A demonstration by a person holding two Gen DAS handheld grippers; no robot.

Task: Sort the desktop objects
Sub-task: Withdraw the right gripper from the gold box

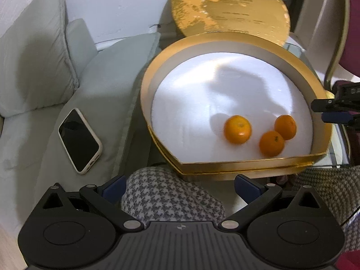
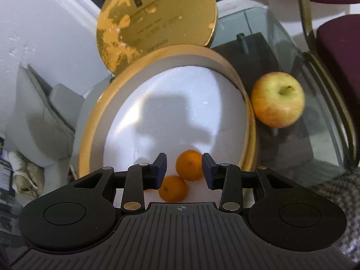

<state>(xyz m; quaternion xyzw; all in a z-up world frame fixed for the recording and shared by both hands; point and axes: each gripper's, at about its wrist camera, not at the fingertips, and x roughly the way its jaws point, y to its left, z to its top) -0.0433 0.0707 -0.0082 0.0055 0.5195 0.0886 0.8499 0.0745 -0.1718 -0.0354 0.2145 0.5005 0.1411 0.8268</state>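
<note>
A round gold box [image 1: 146,90] with a white floor holds three tangerines [image 1: 237,129], all lying near its front right. The same box [image 2: 94,121] shows in the right wrist view. My right gripper [image 2: 184,171] hangs open over its near edge. One tangerine [image 2: 190,165] shows between the fingers and a second tangerine [image 2: 173,189] just below it. A yellow-red apple [image 2: 277,99] sits on the glass table right of the box. My left gripper [image 1: 180,186] is open and holds nothing, in front of the box. The right gripper [image 1: 330,111] pokes in at the box's right rim.
The gold lid [image 1: 229,6] leans upright behind the box. A phone [image 1: 79,140] in a pale case lies on the grey sofa [image 1: 33,67] to the left. A houndstooth-clad knee [image 1: 171,200] is under my left gripper. A dark red chair [image 2: 337,33] stands beyond the glass table [image 2: 315,148].
</note>
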